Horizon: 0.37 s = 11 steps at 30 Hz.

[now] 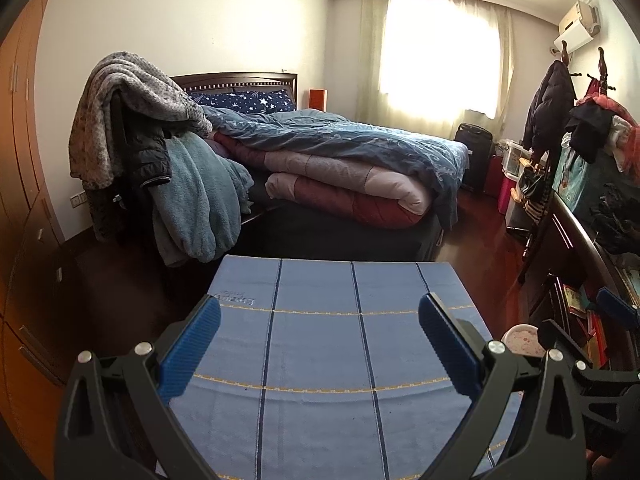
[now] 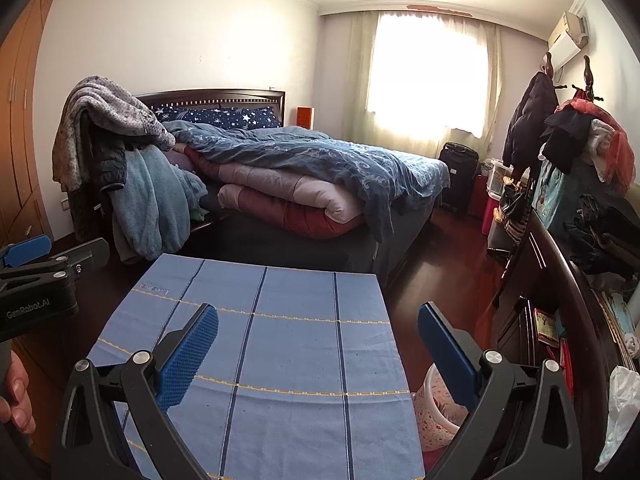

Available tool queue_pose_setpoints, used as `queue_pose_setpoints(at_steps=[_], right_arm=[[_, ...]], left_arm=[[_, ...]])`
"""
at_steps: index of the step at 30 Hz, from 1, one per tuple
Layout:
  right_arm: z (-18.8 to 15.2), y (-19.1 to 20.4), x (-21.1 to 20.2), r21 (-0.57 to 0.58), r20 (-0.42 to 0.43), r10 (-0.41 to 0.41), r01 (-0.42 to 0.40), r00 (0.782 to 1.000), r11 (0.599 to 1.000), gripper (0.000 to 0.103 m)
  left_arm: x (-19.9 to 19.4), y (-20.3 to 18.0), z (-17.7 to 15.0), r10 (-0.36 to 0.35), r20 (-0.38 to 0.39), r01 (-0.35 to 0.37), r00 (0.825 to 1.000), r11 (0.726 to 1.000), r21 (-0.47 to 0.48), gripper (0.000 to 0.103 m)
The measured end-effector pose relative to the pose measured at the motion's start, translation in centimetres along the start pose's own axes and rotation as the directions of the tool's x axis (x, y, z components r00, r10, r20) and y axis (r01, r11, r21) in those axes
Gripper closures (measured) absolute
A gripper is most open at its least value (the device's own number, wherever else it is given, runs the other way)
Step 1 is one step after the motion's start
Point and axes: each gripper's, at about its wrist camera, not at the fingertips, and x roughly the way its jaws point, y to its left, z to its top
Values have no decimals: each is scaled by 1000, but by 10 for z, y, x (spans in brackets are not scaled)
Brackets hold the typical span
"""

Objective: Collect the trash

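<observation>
The bin [image 2: 434,412], a speckled pink tub, is seen on the floor just right of the blue cloth [image 2: 280,344], above which the left gripper [image 1: 320,332] and right gripper [image 2: 318,344] are held level, both spread wide and empty.

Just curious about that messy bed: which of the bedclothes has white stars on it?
The dark navy pillowcase against the wooden headboard; the blue duvet has only pale swirls.

Home bedroom: unmade bed [image 1: 340,160], wardrobe [image 1: 20,200], curtained window [image 1: 440,60].
</observation>
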Motion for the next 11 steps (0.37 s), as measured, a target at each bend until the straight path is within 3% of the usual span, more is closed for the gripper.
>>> queue_pose_setpoints(at_steps=[11], right_arm=[[-3,-4,11,7,-19,13,-13,1000,1000,4]], left_arm=[[8,-1,4,10,6,-10,1000,1000,29,4]])
